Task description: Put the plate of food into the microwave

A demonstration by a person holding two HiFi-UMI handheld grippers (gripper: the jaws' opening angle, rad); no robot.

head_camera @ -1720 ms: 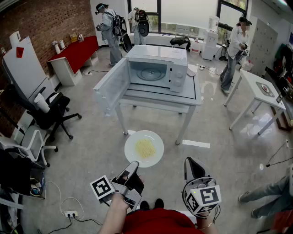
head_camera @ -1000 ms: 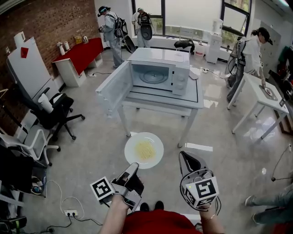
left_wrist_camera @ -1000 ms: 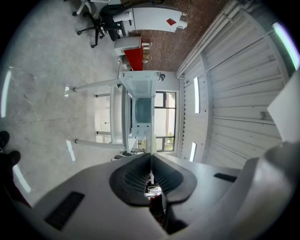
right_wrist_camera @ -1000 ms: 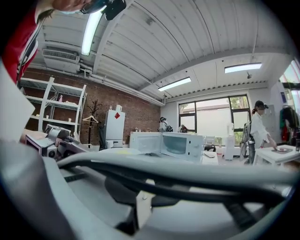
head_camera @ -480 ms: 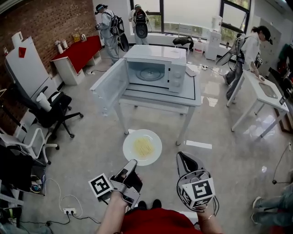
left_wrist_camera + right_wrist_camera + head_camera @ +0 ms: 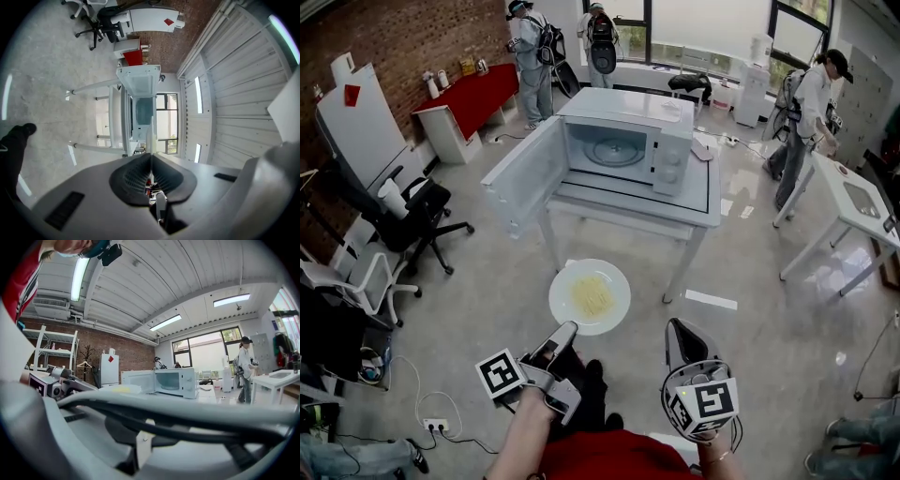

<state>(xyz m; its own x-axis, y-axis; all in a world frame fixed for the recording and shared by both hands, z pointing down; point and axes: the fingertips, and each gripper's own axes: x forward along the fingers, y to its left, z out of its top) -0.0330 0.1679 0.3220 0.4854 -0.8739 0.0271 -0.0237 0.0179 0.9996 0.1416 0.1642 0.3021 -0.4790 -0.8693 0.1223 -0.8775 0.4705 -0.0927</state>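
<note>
We carry the plate [image 6: 565, 286] of noodles [image 6: 593, 297] above the floor, our left gripper [image 6: 565, 330] fingers pinching its 6 o'clock rim. Our right gripper [image 6: 676, 330], at 3 o'clock, has its fingers pressed together, empty. The open microwave [image 6: 623, 141] stands on the tabletop [image 6: 675, 204] at 12 o'clock.

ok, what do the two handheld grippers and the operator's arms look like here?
The left gripper and right gripper are grey wedge-shaped bodies with dark inner pads, each carrying a white cube with black square markers. The person wears a red top; forearms unsleeved.
</note>
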